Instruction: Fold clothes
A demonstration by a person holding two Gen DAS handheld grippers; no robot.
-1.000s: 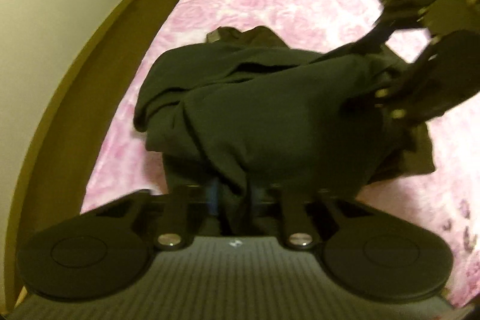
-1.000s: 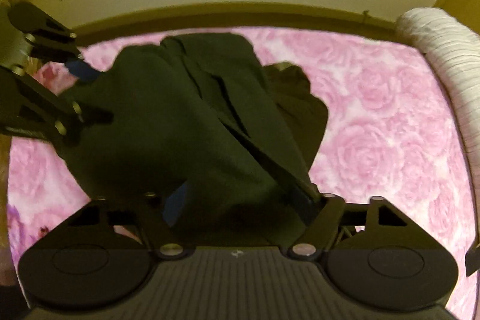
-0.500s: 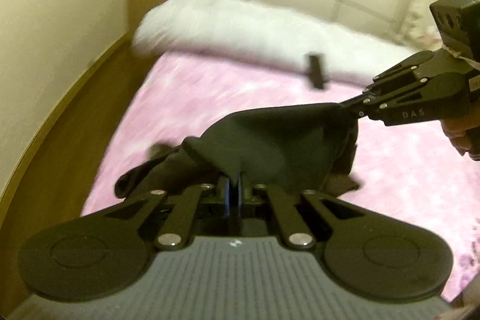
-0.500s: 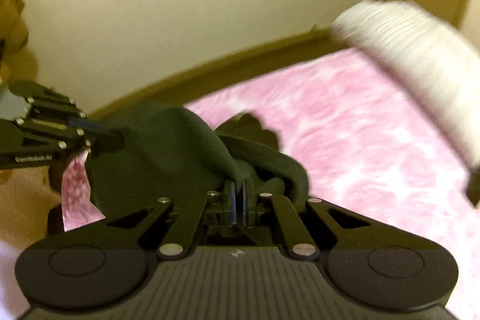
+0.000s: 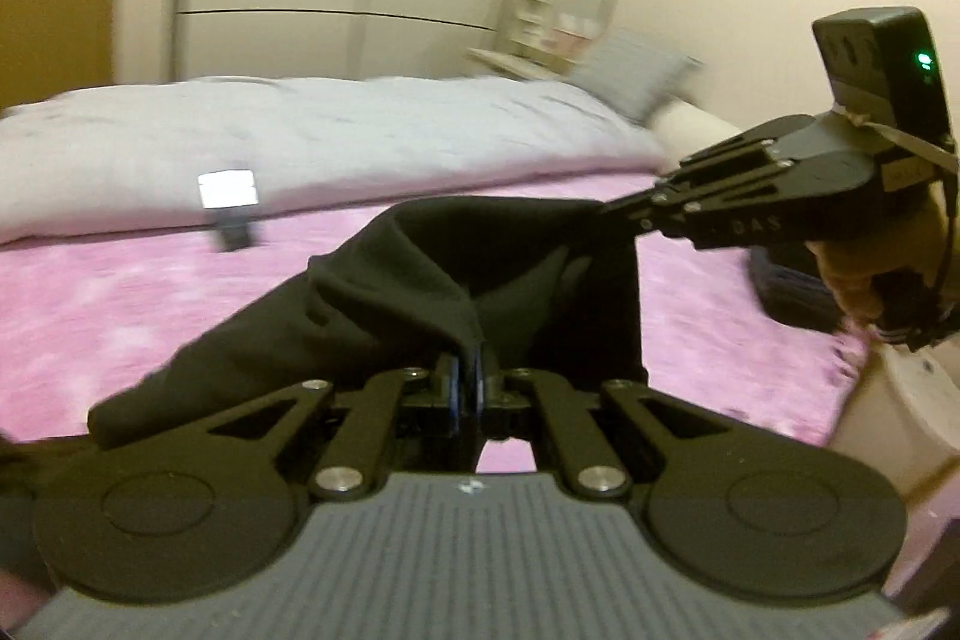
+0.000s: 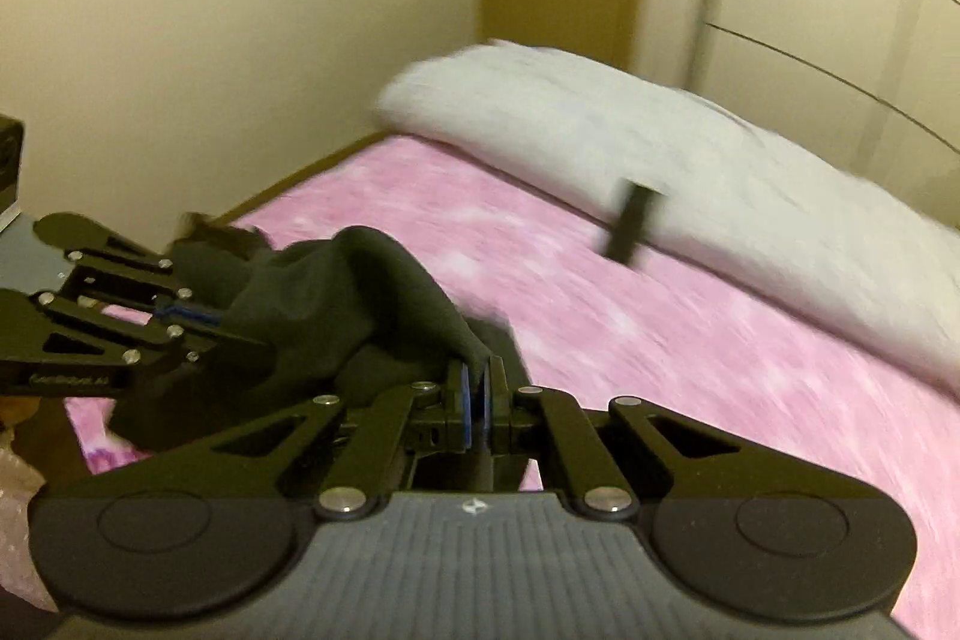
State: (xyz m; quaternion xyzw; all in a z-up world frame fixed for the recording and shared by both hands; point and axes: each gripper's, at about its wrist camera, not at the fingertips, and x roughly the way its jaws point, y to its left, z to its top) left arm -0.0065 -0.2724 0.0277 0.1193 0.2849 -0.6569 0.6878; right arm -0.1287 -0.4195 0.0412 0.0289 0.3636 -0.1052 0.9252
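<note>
Holding the garment (image 5: 420, 292) lifted over the pink bed (image 5: 120, 292), center frame, I've got my left claw (image 5: 467, 376) and right claw (image 6: 477, 388) each pinching an edge. Thin bites, so I'd judge a jerk could slip the cloth; the bunched lower-left tail might fold crooked.

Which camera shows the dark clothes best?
The left wrist view. There the dark garment stretches between the left gripper and right gripper, both pinching it. The right wrist view shows it bunched and partly hidden behind the left gripper.
</note>
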